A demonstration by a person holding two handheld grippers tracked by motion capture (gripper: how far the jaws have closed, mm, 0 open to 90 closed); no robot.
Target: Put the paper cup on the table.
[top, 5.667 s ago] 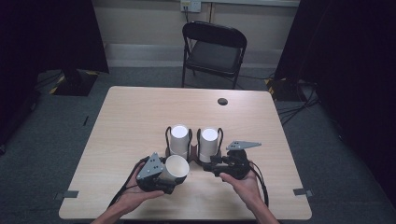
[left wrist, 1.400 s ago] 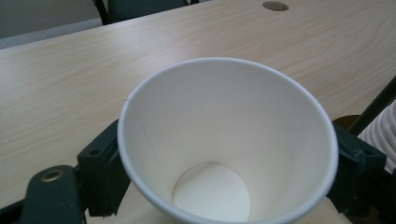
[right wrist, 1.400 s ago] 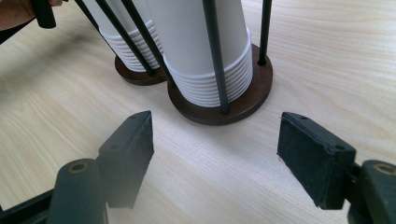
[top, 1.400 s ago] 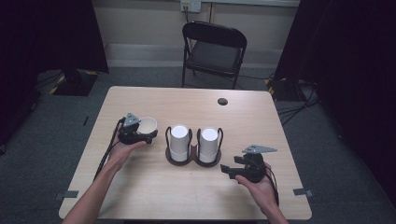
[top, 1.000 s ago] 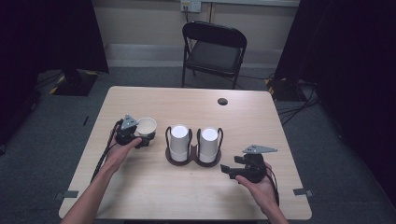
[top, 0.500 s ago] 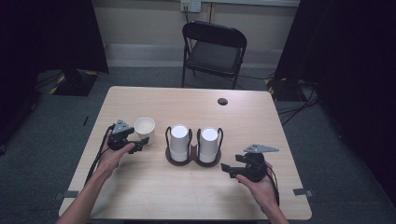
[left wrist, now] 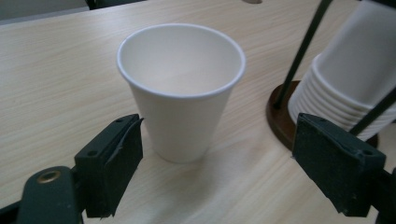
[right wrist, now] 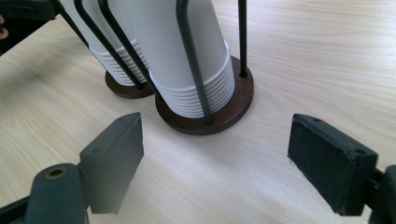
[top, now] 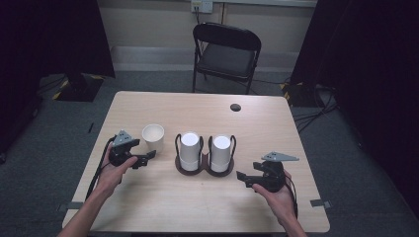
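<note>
A smooth white paper cup (top: 152,137) with a rolled rim stands upright and mouth-up on the pale wood-grain table (top: 163,207), left of centre in the high view. The left gripper (top: 147,157) lies just below and left of it there. In the left gripper view the cup (left wrist: 183,88) stands just past the matte black jaws, apart from both pads; the jaws have just been opening and stand wide with nothing between them. Right of the cup, two stacks of upturned cups (top: 205,150) sit in a black wire holder (top: 205,170) on round dark wooden bases. The right gripper (top: 243,177), at lower right, has also been opening, is spread wide and empty, and faces the holder (right wrist: 205,109).
</note>
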